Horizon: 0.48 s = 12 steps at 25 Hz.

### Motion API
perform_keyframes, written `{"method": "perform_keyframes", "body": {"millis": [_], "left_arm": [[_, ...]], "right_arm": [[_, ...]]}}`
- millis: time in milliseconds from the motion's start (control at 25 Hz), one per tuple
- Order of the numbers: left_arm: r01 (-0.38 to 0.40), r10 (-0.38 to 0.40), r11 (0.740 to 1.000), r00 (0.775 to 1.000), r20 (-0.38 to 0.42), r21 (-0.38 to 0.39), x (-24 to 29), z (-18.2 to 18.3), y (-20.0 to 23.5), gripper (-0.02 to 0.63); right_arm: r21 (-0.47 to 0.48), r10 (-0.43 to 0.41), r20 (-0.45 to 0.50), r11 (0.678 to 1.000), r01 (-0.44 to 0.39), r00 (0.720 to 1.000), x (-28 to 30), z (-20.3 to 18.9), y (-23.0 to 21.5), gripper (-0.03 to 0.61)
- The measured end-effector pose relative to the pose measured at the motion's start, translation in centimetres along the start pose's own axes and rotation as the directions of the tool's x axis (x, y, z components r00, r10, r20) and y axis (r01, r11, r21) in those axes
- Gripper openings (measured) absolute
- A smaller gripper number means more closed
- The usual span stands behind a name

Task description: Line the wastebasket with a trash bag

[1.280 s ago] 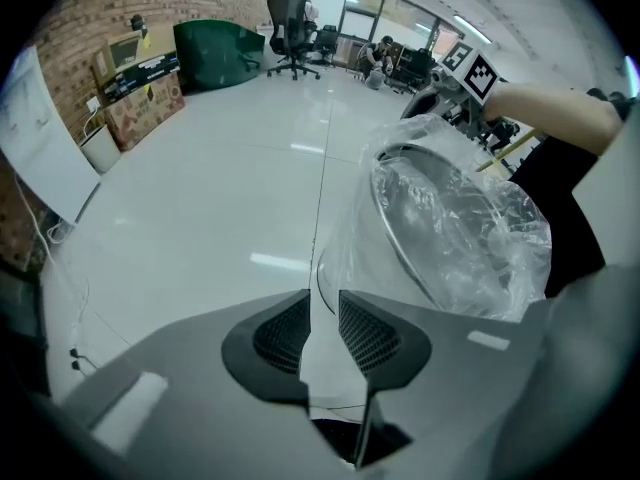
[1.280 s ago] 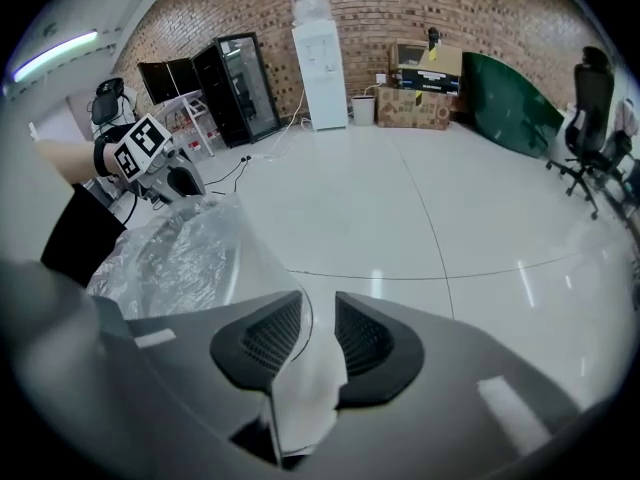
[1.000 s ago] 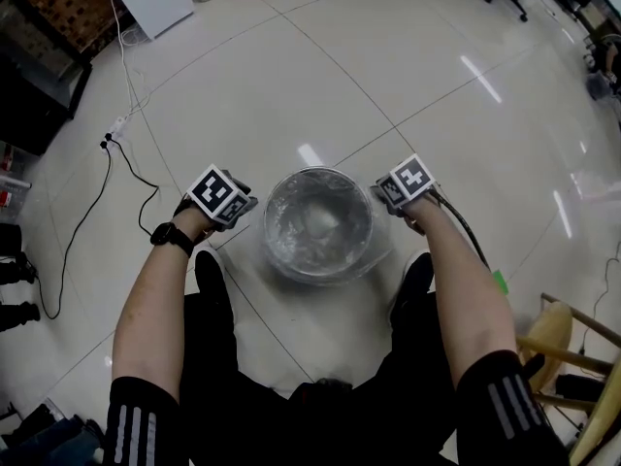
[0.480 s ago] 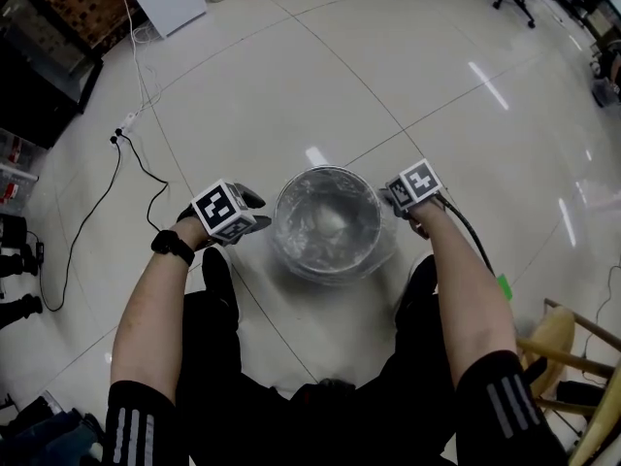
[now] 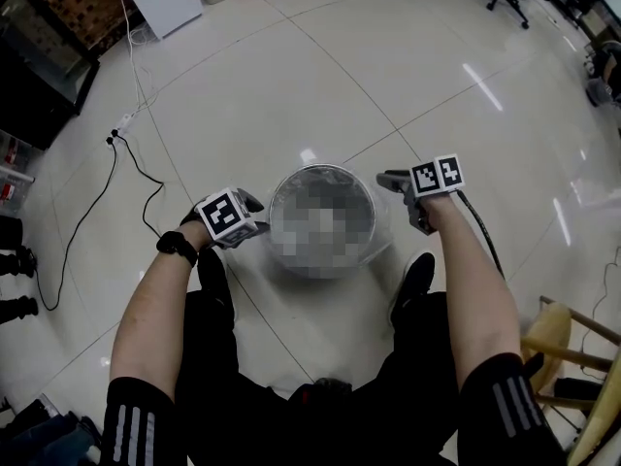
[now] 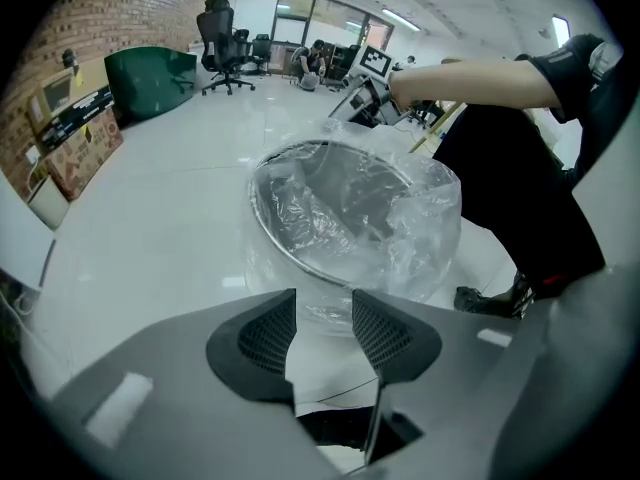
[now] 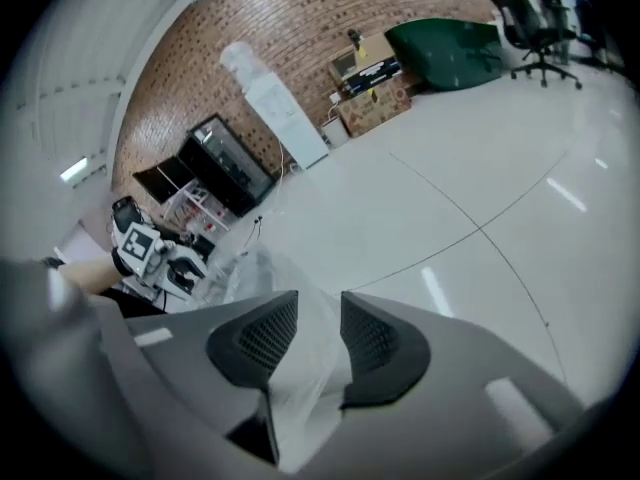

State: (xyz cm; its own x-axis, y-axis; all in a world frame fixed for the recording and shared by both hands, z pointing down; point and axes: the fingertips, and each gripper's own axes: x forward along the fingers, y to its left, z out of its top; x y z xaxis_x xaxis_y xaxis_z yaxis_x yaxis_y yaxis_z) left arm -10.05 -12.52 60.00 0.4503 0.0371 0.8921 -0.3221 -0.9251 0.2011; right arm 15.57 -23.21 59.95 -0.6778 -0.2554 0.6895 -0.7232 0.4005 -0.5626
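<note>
Tiled floor (image 5: 291, 85): hard, glossy, level.

On it, between the person's shoes (image 5: 417, 275): round wastebasket (image 6: 262, 208), upright, with a rigid rim. Judged light and liable to slide or tip if tugged sideways.

Inside it and folded out over the rim: clear trash bag (image 6: 425, 218), a thin, soft, crinkled film. Judged near weightless, slippery, and easily torn or dragged back off the rim. Best taken by the loose overhang outside the rim, with a small pinch of film and the pull kept downward rather than outward.

Left gripper (image 6: 323, 318): beside the basket's left side, jaws apart, having just been opening, nothing between the pads.

Right gripper (image 7: 318, 333): at the basket's right side, jaws likewise just opening. A fold of the bag lies loose in the gap, and the pads appear not to press on it.
</note>
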Motion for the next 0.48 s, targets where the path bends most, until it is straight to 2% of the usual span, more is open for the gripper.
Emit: {"method": "perform_keyframes", "body": {"millis": [80, 160, 200, 240, 280, 360, 400, 480], "left_arm": [[-0.002, 0.003, 1.0, 1.0, -0.028, 0.006, 0.1, -0.5, -0.1, 0.169], [-0.003, 0.004, 1.0, 0.999, -0.045, 0.016, -0.2, -0.8, -0.2, 0.169], [-0.002, 0.003, 1.0, 0.999, -0.033, 0.027, -0.6, -0.5, -0.3, 0.169], [-0.002, 0.003, 0.999, 1.0, -0.02, 0.037, -1.0, -0.2, -0.4, 0.169], [0.0, 0.0, 0.999, 1.0, -0.013, 0.043, -1.4, -0.1, -0.5, 0.169], [0.015, -0.014, 0.999, 1.0, -0.014, 0.051, -1.8, -0.3, -1.0, 0.17], [0.026, -0.025, 0.998, 1.0, -0.019, 0.057, -1.8, -0.4, -1.4, 0.17], [0.043, -0.04, 0.996, 0.998, -0.04, 0.08, -1.4, -0.7, -2.1, 0.187]], "right_arm": [[0.073, 0.038, 0.088, 0.996, -0.045, 0.995, -1.7, 1.6, 0.0, 0.146], [0.081, 0.054, 0.149, 0.995, -0.067, 0.987, -3.4, 2.9, 0.2, 0.145], [0.031, 0.053, 0.15, 0.998, -0.058, 0.987, -4.1, 3.2, 0.6, 0.144], [-0.058, 0.047, 0.123, 0.998, -0.04, 0.991, -4.6, 3.2, 1.2, 0.145], [-0.178, 0.035, 0.07, 0.984, -0.022, 0.997, -5.0, 2.7, 2.1, 0.145], [-0.421, -0.002, -0.078, 0.906, -0.031, 0.997, -5.2, 0.4, 4.1, 0.149], [-0.509, -0.018, -0.148, 0.858, -0.061, 0.989, -5.2, -1.1, 5.2, 0.16], [-0.625, -0.036, -0.245, 0.77, -0.129, 0.969, -4.9, -3.9, 7.2, 0.216]]}}
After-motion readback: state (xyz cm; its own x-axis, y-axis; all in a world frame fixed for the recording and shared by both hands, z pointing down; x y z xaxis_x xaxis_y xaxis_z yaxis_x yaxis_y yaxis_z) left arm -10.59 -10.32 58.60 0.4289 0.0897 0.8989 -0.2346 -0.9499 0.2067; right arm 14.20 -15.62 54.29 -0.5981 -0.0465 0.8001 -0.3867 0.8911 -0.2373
